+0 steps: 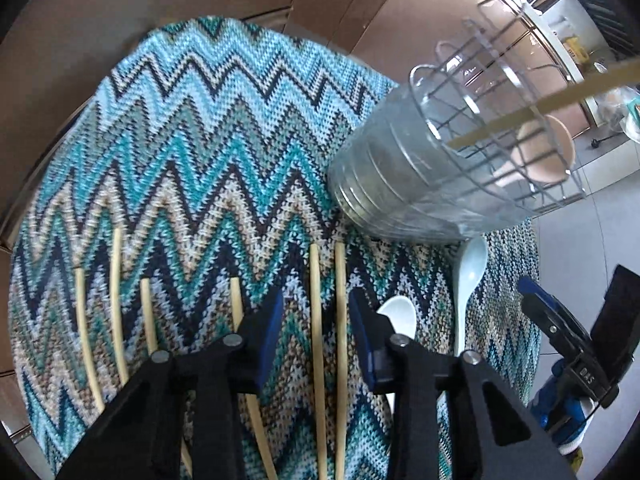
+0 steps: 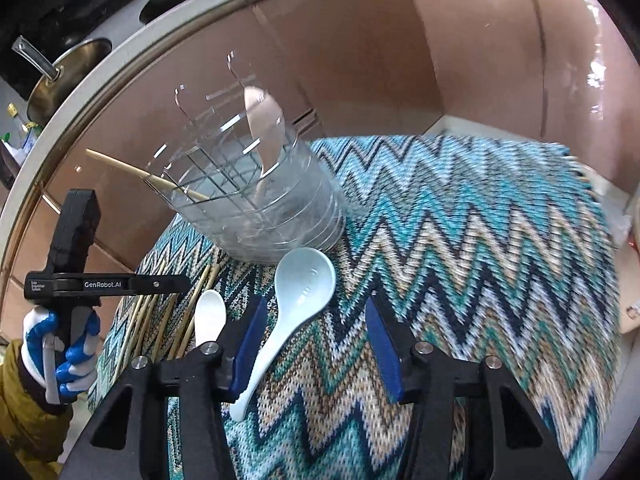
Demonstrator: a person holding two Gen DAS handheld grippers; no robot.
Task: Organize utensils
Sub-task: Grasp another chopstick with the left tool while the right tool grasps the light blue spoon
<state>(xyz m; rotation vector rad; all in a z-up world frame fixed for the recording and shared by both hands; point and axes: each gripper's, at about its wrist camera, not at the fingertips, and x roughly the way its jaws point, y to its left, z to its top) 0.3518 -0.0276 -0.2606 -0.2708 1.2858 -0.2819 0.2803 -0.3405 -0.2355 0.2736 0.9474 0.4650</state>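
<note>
Left wrist: my left gripper (image 1: 316,328) spread wide, nothing held, hovering over two chopsticks (image 1: 328,320) on zigzag mat (image 1: 192,128). More chopsticks left of it. Clear holder (image 1: 424,176) ahead-right, one chopstick already inside.

Right wrist: my right gripper (image 2: 316,344) spread, empty; large white spoon (image 2: 292,312) lies on mat with handle beside left finger. Small spoon (image 2: 210,318) further left.

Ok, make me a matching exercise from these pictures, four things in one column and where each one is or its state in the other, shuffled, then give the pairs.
Things:
1. Clear plastic utensil holder
2. Large pale blue ceramic spoon
3. Bamboo chopstick with its end sticking out
4. Left gripper

States:
A. Leaning in the holder
B. Open above two chopsticks on the mat
C. Lying on the zigzag woven mat, handle between the right gripper's fingers
D. Standing upright on the mat

Pairs: 1-D, 2-C, 3-A, 4-B
</note>
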